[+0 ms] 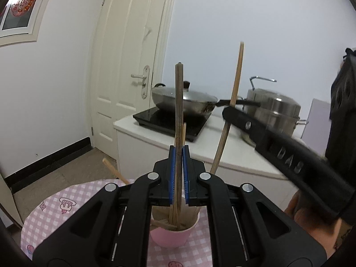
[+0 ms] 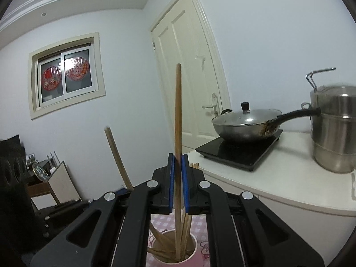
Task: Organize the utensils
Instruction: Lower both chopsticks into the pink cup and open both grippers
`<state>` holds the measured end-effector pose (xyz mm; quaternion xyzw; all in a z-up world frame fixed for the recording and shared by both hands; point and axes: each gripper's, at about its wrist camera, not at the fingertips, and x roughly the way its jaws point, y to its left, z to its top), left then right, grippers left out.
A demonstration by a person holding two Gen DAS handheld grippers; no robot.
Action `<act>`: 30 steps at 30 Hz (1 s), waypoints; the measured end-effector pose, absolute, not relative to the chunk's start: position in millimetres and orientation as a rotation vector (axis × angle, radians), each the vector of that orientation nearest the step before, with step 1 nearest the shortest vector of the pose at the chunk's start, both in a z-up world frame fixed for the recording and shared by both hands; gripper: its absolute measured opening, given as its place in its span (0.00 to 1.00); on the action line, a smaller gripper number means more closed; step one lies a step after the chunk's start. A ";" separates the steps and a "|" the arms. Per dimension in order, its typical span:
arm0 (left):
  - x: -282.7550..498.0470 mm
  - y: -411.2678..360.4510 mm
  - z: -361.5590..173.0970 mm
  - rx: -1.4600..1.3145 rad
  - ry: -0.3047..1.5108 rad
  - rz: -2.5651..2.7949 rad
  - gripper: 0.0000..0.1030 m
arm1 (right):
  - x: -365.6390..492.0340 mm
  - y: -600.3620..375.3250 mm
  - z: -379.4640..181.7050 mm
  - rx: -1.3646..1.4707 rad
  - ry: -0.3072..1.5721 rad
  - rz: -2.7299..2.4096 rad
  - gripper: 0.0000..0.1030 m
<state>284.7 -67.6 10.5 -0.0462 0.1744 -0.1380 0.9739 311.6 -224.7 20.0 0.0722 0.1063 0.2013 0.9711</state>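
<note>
My left gripper (image 1: 179, 151) is shut on a wooden chopstick (image 1: 179, 102) that stands upright, its lower end inside a pink cup (image 1: 171, 238) holding several more chopsticks. From the right comes my right gripper (image 1: 227, 111), shut on a second chopstick (image 1: 236, 80) that slants down towards the same cup. In the right wrist view the right gripper (image 2: 177, 158) clamps its chopstick (image 2: 178, 115) upright, with the tip in the cup (image 2: 195, 248). Another chopstick (image 2: 116, 155) leans off to the left there.
The cup stands on a round table with a pink checked cloth (image 1: 66, 202). Behind it is a white counter (image 1: 213, 146) with a black induction hob (image 1: 169, 122), a lidded wok (image 1: 189, 102) and a steel steamer pot (image 1: 278, 113). A hand (image 1: 311, 218) holds the right tool.
</note>
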 end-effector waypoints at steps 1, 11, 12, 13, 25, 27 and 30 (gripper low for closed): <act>285.9 -67.7 7.3 -0.091 0.360 -0.278 0.06 | 311.2 -223.6 19.3 0.138 0.208 0.406 0.05; 283.5 -69.8 -8.4 -0.046 0.395 -0.271 0.07 | 318.7 -220.0 -11.2 0.111 0.283 0.409 0.05; 283.3 -69.2 -8.4 -0.048 0.397 -0.272 0.07 | 318.6 -220.2 -13.9 0.110 0.290 0.409 0.05; 282.9 -69.2 -7.9 -0.050 0.400 -0.273 0.07 | 318.3 -220.5 -17.6 0.107 0.300 0.408 0.05; 282.8 -74.0 -6.3 -0.028 0.423 -0.276 0.07 | 319.1 -226.2 -50.0 0.128 0.401 0.412 0.05; 282.6 -74.4 -6.1 -0.025 0.426 -0.275 0.07 | 318.2 -226.7 -52.3 0.133 0.410 0.413 0.05; 283.3 -75.4 -5.9 -0.020 0.436 -0.272 0.07 | 317.2 -227.3 -54.6 0.141 0.424 0.415 0.05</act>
